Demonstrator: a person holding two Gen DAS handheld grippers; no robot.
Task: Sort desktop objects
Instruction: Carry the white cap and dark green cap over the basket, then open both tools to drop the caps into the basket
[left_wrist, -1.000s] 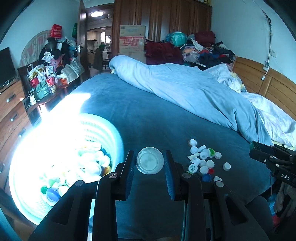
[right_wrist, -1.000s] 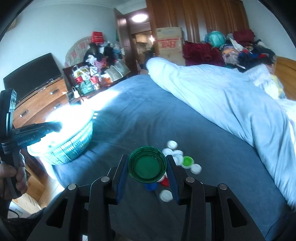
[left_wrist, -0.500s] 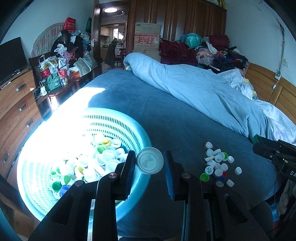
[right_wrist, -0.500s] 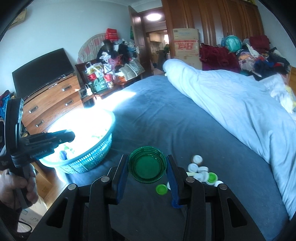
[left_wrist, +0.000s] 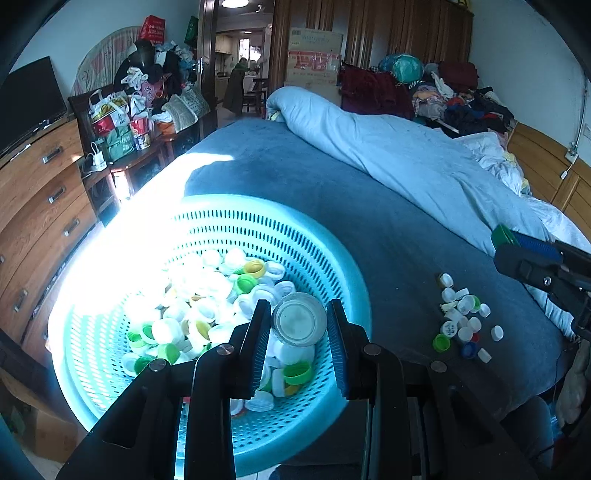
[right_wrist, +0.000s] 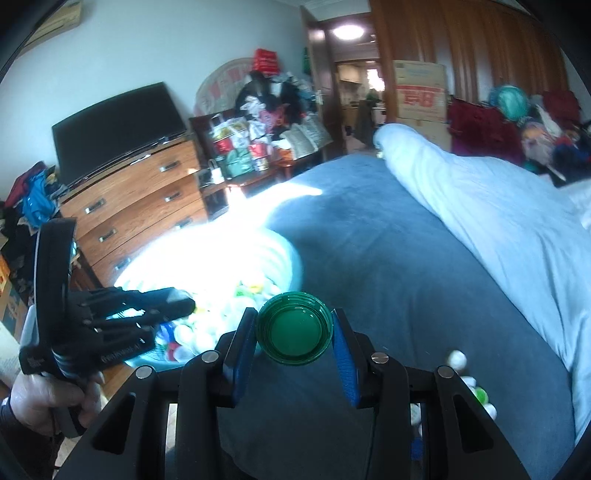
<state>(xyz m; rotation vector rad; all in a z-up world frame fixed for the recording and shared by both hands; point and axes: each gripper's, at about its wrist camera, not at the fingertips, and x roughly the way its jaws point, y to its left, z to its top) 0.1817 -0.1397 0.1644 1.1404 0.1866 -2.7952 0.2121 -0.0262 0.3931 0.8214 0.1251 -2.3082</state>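
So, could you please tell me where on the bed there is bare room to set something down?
The dark blue bedspread lies bare between the teal basket and the rolled duvet. It is crowded at the loose caps near the bed's edge, and the basket is full.

Clear lid (left_wrist: 299, 319) over cap-filled basket (left_wrist: 354, 295)

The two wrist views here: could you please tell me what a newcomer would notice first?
Probably the sunlit turquoise basket heaped with bottle caps, at the blue bed's near left corner. Next, the left hand-held gripper holding a clear lid over it, and the right hand-held gripper clamping a dark green lid. Loose caps lie further right.
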